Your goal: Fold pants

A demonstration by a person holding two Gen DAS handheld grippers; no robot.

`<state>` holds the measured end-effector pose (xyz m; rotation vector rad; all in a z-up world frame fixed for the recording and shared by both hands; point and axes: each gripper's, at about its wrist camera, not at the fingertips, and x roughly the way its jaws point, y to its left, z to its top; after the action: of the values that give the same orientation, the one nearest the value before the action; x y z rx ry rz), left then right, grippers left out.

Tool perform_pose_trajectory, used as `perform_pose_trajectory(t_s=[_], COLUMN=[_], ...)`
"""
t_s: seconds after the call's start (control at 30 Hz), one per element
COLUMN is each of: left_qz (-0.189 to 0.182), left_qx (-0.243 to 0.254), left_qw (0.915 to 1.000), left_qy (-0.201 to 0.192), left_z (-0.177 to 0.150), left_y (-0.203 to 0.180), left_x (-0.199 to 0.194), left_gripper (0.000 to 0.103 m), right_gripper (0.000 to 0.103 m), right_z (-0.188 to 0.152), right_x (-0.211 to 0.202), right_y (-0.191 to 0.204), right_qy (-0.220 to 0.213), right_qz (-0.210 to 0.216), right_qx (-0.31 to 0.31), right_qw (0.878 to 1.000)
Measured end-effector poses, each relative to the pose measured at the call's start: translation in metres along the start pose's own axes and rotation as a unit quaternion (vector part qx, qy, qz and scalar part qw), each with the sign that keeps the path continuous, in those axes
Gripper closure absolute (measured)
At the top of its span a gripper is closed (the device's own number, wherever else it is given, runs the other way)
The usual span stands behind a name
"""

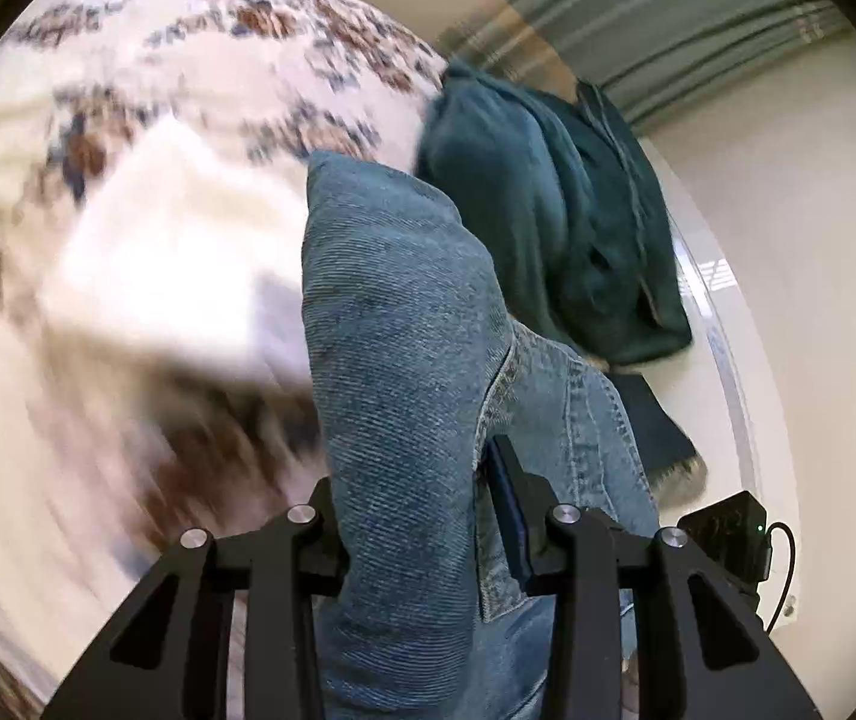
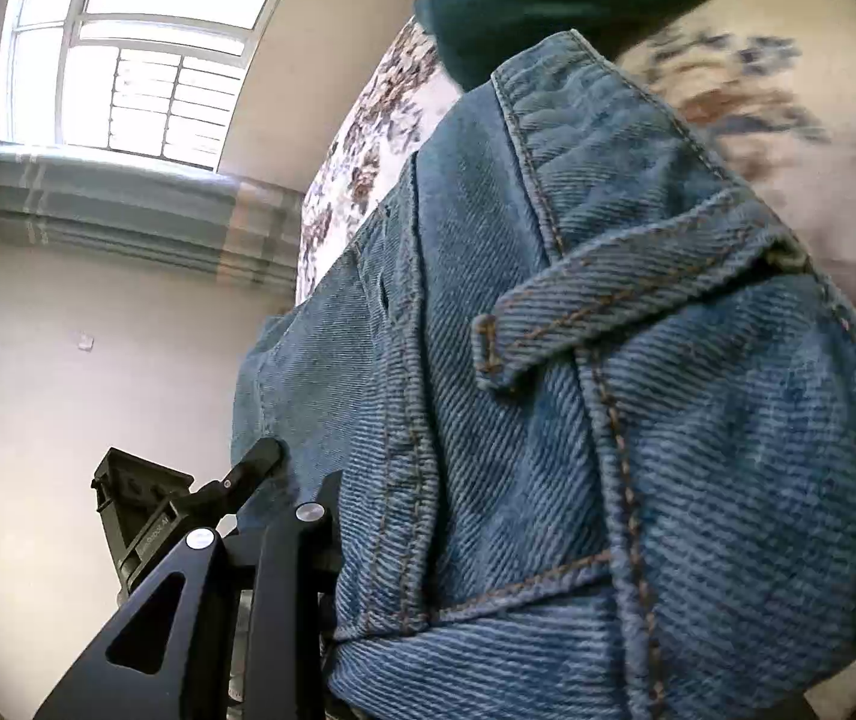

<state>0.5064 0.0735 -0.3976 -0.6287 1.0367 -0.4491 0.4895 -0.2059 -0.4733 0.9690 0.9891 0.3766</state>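
The pants are blue denim jeans, lifted off the bed and hanging between both grippers. My left gripper is shut on a fold of the jeans near a seam; denim fills the gap between its black fingers. In the right wrist view the jeans' waistband with a belt loop fills most of the frame. My right gripper is shut on the jeans; only its left finger shows, the other is hidden behind denim. The left gripper's body shows beside the jeans.
A floral bedspread lies below, blurred by motion. A dark green garment lies on it beyond the jeans. A window and a grey-striped curtain are on the cream wall. The right gripper's black body shows low on the right.
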Motion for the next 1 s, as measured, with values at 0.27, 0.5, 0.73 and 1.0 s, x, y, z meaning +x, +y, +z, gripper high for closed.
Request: perform_pose_trajectory(t_s=[0.27,0.5,0.73,1.0], left_qz=[0.011,0.062,0.078,0.112], left_qx=[0.012,-0.013,-0.006,-0.012], left_qw=[0.9999,0.9958,0.9963,0.9930], left_qy=[-0.001,0.066,0.036,0.036], left_z=[0.140,0.166,0.124,0.108], left_y=[0.119,0.211,0.206,0.212], left_x=[0.036,0.104,0.076,0.067], left_gripper=[0.069,0.056,0.046,0.026], right_gripper=[0.071,0.047,0.075,0.069], right_z=[0.061,0.068,0.044,0.051], right_x=[0.172,0.217,0.159,0.188], right_y=[0.017,-0.034,-0.030,-0.036], right_qy=[-0.005,0.042,-0.031,0.004], right_qz=[-0.006,-0.075,-0.126,-0.179], right_qx=[-0.007,0.048,0.026,0.055], right_qw=[1.000,0.995,0.991,0.982])
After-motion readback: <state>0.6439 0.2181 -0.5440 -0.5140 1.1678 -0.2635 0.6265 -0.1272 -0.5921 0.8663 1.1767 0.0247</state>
